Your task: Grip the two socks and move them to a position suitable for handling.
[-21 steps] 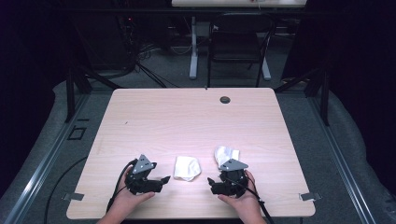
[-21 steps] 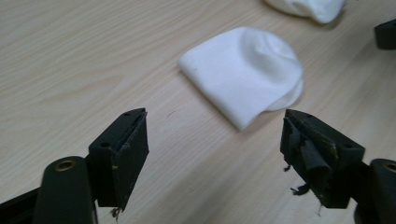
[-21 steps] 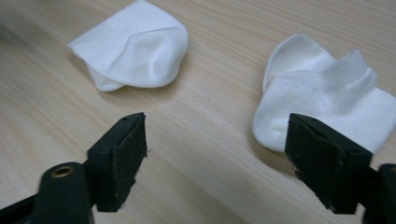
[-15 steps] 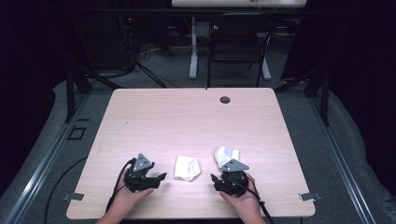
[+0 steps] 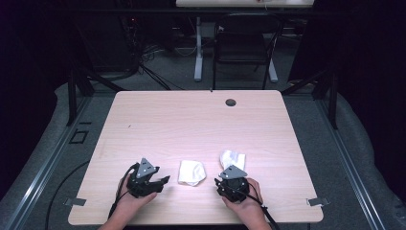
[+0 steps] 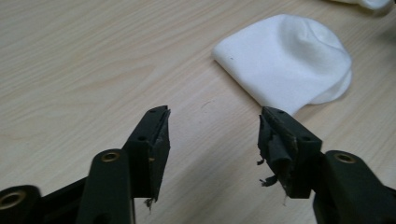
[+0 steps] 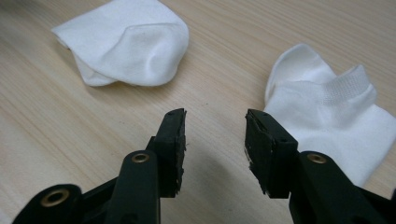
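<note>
Two white socks lie on the wooden table (image 5: 191, 120), both near its front edge, where the person's hands come in. The folded sock (image 5: 191, 172) is the landmark here: it lies bunched into a rounded packet between the two grippers, closer to the front edge than to the table's middle. The second sock (image 5: 232, 158) lies just to the right of the folded sock and a little farther from the person, apart from it, with its ribbed cuff showing in the right gripper view (image 7: 348, 84). No writing or brand mark can be read on either sock.

The left gripper (image 5: 163, 180) is held low over the table just left of the folded sock, its jaws spread apart with nothing between them; in the left gripper view the folded sock (image 6: 285, 63) lies beyond the jaw tips, not touched. The right gripper (image 5: 221, 183) sits just right of the folded sock and just in front of the second sock, its jaws likewise standing apart over bare wood, gripping nothing.

A small dark round grommet (image 5: 231, 102) is set in the table far behind the folded sock, near the back edge. Beyond that edge stands a black chair (image 5: 242, 43).
</note>
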`<state>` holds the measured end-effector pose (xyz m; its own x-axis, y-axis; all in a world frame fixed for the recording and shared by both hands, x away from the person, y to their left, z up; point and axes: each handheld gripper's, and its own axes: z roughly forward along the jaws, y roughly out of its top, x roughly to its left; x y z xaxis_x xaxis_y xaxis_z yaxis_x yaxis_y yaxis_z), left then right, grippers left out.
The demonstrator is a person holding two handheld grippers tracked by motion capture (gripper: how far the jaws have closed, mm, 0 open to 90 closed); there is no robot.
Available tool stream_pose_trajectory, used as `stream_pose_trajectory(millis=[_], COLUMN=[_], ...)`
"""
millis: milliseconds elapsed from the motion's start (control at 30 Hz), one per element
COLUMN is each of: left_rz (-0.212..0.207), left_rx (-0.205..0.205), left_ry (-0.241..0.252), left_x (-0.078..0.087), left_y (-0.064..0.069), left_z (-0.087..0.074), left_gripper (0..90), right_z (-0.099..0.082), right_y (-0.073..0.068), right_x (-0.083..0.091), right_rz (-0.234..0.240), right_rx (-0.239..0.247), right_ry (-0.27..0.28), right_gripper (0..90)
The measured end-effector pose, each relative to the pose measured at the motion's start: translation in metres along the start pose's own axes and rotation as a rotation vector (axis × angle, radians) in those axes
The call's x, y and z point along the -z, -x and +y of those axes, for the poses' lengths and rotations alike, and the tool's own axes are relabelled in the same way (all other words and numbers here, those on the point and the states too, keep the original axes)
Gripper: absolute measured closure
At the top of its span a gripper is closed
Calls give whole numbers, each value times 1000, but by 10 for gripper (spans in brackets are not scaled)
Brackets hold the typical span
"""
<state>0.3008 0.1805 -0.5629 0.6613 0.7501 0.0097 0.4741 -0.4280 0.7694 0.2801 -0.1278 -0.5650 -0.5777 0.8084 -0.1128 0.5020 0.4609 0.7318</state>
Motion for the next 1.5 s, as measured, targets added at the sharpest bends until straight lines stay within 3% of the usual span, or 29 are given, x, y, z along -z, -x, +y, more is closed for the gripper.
stream_pose_trajectory(millis=[100,333,567,700,833,1233,1500], left_rz=[8,-22,-63,-98,-88,-97,-123], left_rx=[-17,-14,-9,18,3,-14,3], left_ry=[6,-12,-36,-43,-51,-91,-103], left_x=[0,-9,-32,-46,-53,-70,-72], left_y=[6,16,34,44,49,59,58], left_z=[3,13,35,49,57,63,61], left_gripper=[460,549,576,615,640,701,837], right_z=[1,2,2,0,0,0,0], right_y=[0,1,7,10,12,12,12], right_x=[1,5,6,7,7,7,6], right_rz=[25,21,50,56,58,69,75], right_rx=[-27,-32,-74,-94,-103,-109,-107], right_ry=[-1,0,6,10,14,16,8], right_gripper=[631,687,699,719,724,722,722])
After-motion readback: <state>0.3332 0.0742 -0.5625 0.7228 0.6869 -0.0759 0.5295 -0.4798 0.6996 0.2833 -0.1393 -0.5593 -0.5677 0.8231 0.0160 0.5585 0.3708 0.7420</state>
